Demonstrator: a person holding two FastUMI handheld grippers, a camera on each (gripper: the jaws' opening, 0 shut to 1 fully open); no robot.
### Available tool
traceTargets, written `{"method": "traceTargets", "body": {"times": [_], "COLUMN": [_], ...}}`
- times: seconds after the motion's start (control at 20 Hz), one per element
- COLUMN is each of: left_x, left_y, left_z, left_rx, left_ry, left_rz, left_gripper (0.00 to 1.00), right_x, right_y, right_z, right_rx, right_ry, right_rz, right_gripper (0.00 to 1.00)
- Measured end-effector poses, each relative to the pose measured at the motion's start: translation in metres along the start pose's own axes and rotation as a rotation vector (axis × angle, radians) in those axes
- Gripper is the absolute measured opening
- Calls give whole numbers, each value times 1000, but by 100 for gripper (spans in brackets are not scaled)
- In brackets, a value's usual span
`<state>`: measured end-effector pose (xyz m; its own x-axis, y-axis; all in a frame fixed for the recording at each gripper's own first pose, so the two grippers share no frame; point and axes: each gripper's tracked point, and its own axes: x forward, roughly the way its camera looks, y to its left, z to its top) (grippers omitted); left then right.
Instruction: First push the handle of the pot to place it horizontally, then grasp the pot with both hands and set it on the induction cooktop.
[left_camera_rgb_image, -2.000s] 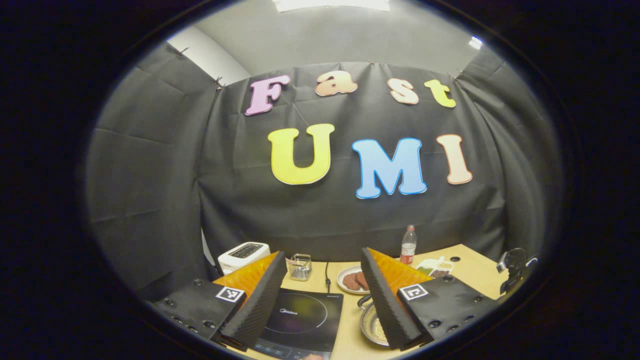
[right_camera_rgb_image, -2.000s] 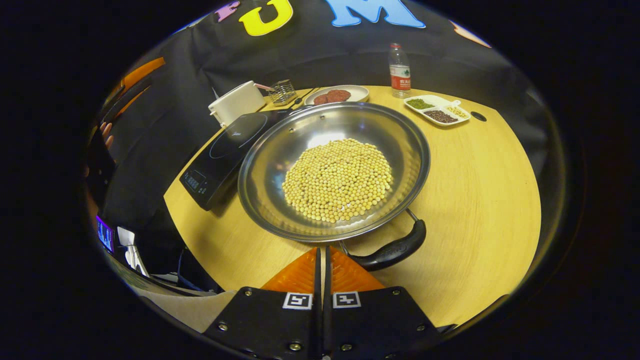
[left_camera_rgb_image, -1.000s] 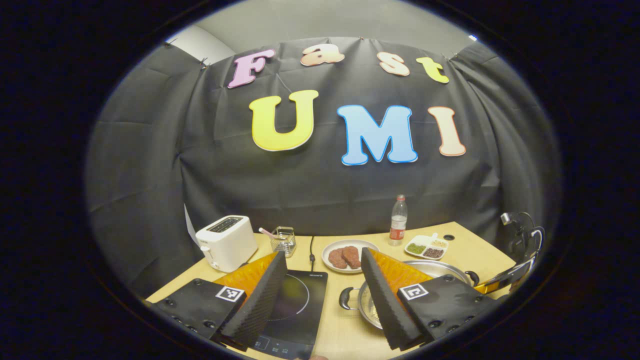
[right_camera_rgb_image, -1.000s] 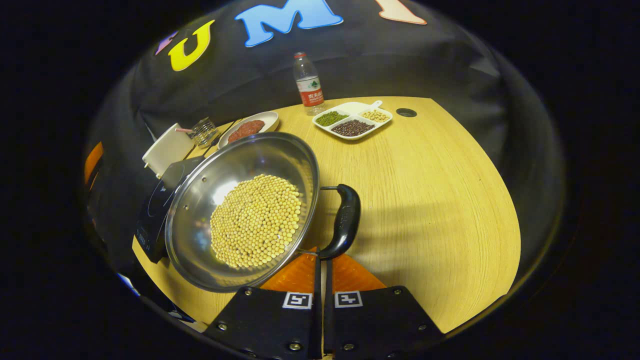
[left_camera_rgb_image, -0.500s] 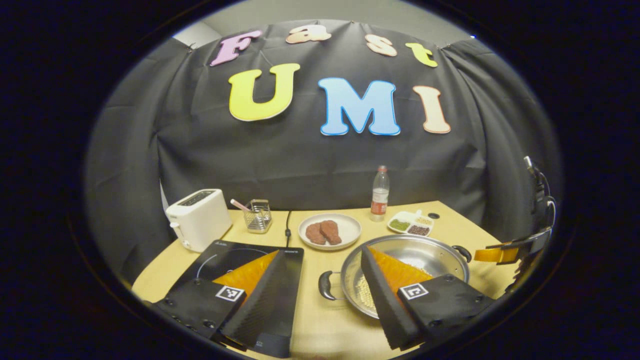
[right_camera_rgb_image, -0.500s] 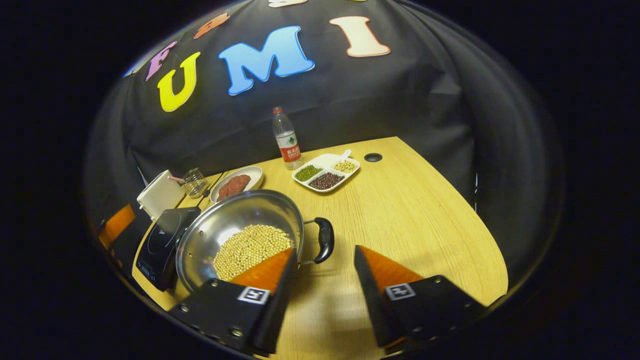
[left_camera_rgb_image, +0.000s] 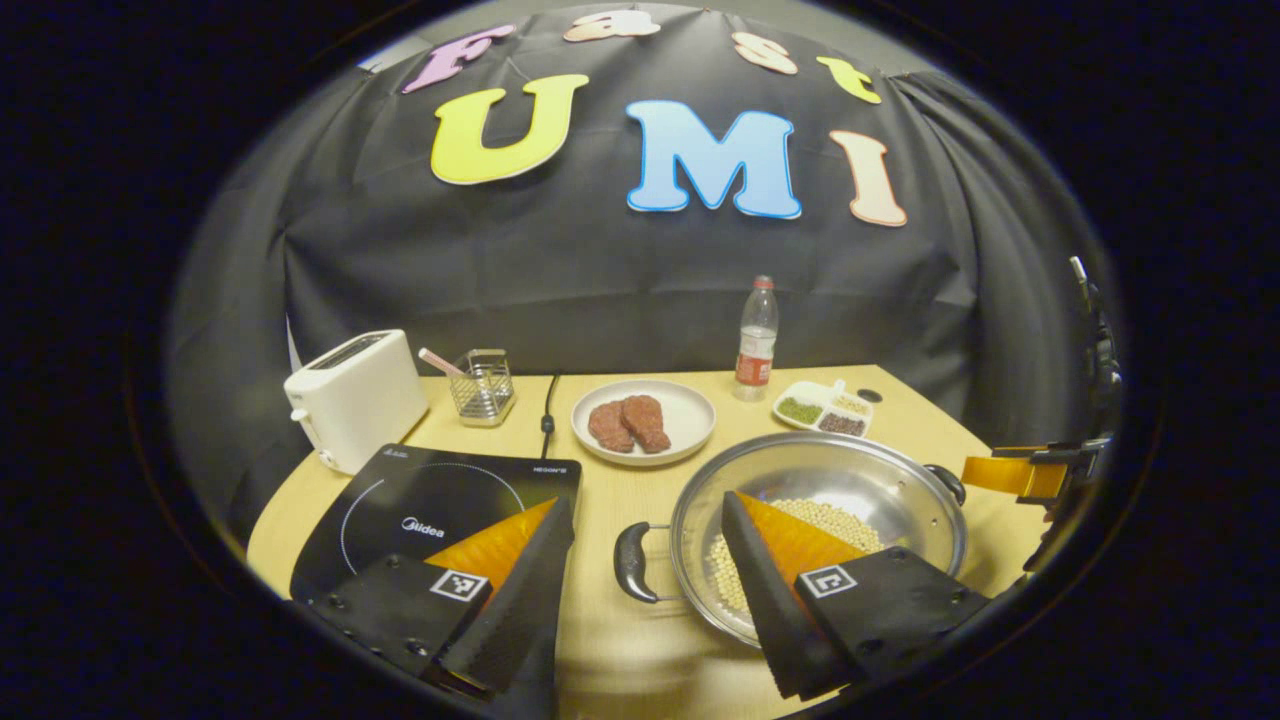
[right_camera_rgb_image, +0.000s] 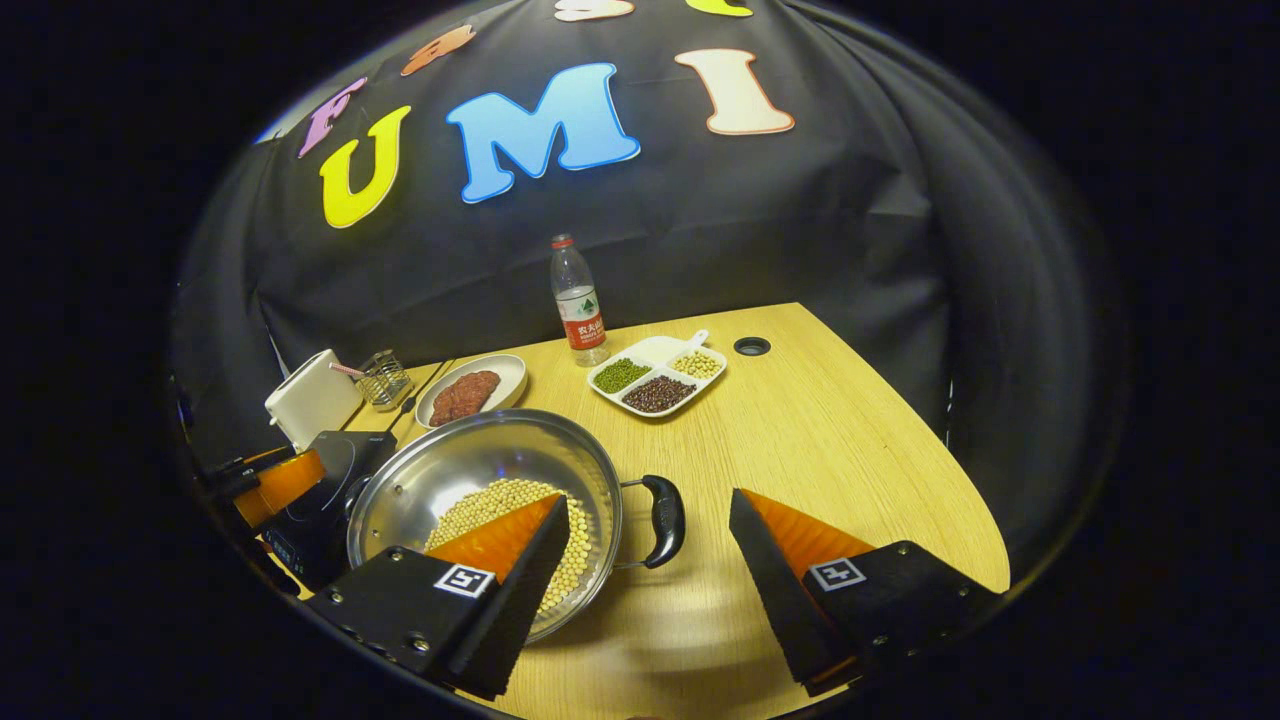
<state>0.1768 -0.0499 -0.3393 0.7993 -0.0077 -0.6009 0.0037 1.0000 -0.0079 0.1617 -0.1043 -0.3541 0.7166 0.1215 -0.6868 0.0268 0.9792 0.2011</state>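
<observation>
1. Steel pot (left_camera_rgb_image: 820, 500) of soybeans (right_camera_rgb_image: 500, 510) sits on the wooden table (right_camera_rgb_image: 850, 440), handles now lying roughly level to either side, just beside the induction cooktop (left_camera_rgb_image: 440, 500).
2. Left gripper (left_camera_rgb_image: 645, 560) hovers with its jaws spread wide and empty; the pot's near handle (left_camera_rgb_image: 628, 560) lies straight ahead between its fingers, the cooktop under its left finger.
3. Right gripper (right_camera_rgb_image: 650, 545) is likewise released and holds nothing, its fingers straddling the pot's other handle (right_camera_rgb_image: 665, 520), rim ahead to its left.
4. Judged from the heaped beans, the pot will be heavy and its polished wall slippery; the two dark loop handles are the stiff, sure places to take hold.
5. Any tilt on the lift could send the loose beans rolling toward one side, so both ends should rise evenly.
6. Beyond the grippers stand a toaster (left_camera_rgb_image: 350, 395), a plate of meat patties (left_camera_rgb_image: 645, 420), a water bottle (right_camera_rgb_image: 578, 300) and a divided dish (right_camera_rgb_image: 655, 375).
</observation>
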Motion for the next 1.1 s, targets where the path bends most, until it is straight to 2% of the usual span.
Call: {"method": "traceTargets", "body": {"times": [0.15, 0.2, 0.45, 0.6, 0.65, 0.7, 0.75, 0.8, 0.9, 0.95, 1.0, 1.05, 1.1], "left_x": [17, 24, 49, 59, 60, 61, 64, 64, 67, 68, 68, 69, 69], "left_y": [-4, -6, -9, -8, -7, -9, -7, -7, -6, -5, -4, -3, 0], "left_z": [-18, -25, -53, -64, -65, -66, -66, -68, -73, -75, -76, -78, -77], "left_rx": [8, 8, -14, -30, -37, -45, -45, -44, -42, -40, -39, -29, -25], "left_ry": [47, 67, 141, 176, 179, 174, 174, 182, 197, 204, 208, 215, 218], "left_rz": [-7, -4, 4, 11, 15, 8, 14, 18, 28, 38, 42, 55, 61], "left_gripper": [95, 99, 100, 98, 98, 96, 98, 87, 85, 83, 82, 79, 80], "right_x": [9, 12, 29, 38, 43, 47, 51, 55, 61, 63, 63, 63, 65], "right_y": [1, 1, -1, -1, -2, -2, -2, -3, -2, -3, -2, 1, -1], "right_z": [-1, -2, -8, -12, -14, -18, -21, -25, -29, -29, -34, -32, -33], "right_rx": [-24, -30, -49, -58, -60, -62, -67, -70, -70, -73, -77, -71, -74], "right_ry": [16, 20, 60, 81, 89, 103, 121, 140, 159, 165, 181, 178, 181], "right_rz": [4, 2, 0, 4, 5, 7, 10, 9, 11, 9, 16, 20, 21], "right_gripper": [98, 98, 98, 94, 92, 82, 81, 80, 80, 76, 67, 68, 61]}}
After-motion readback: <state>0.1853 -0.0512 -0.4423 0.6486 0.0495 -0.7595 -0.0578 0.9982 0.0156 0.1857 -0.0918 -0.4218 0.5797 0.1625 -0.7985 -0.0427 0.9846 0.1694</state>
